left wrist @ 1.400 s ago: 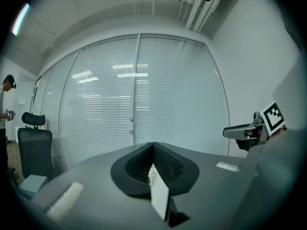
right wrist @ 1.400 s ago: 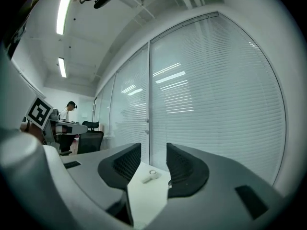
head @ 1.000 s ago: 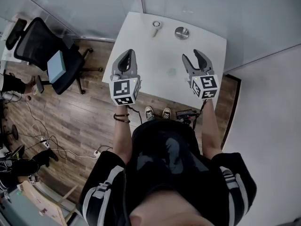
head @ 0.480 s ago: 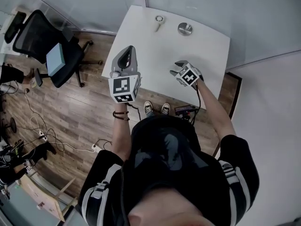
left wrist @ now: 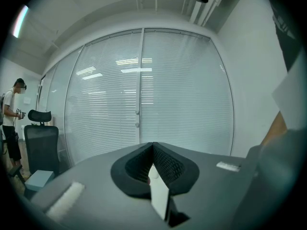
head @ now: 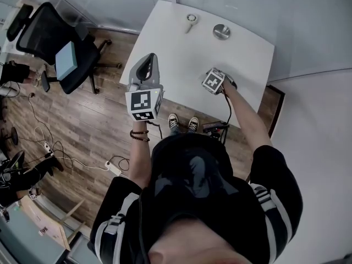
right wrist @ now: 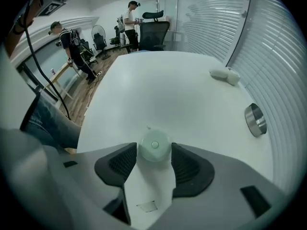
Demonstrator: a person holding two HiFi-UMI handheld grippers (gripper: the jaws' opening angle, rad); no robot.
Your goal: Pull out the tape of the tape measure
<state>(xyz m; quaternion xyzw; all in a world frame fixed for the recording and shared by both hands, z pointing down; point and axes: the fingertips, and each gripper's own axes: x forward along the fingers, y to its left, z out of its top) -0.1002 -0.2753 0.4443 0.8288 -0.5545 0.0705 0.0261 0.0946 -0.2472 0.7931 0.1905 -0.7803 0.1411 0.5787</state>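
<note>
The tape measure [right wrist: 154, 146] is a small round pale green case lying on the white table [head: 176, 48]. In the right gripper view my right gripper [right wrist: 154, 150] points steeply down at it, with the case between the two open jaws. The jaws have just been opening, and I see no pad pressing on the case. From the head view, the right gripper [head: 215, 81] covers the tape measure. My left gripper [head: 147, 59] is shut on nothing and hangs level near the table's left edge. In its own view the left gripper [left wrist: 153, 145] faces a glass wall.
A round metal piece [head: 221, 31] [right wrist: 255, 120] and a small white object [head: 190, 21] [right wrist: 224, 74] lie at the table's far side. A black office chair [head: 49, 37] stands left of the table on the wood floor. People stand far off across the room.
My right gripper has dropped from in front of me down onto the table and tipped to point downward over the tape measure. The left gripper has hardly moved.
</note>
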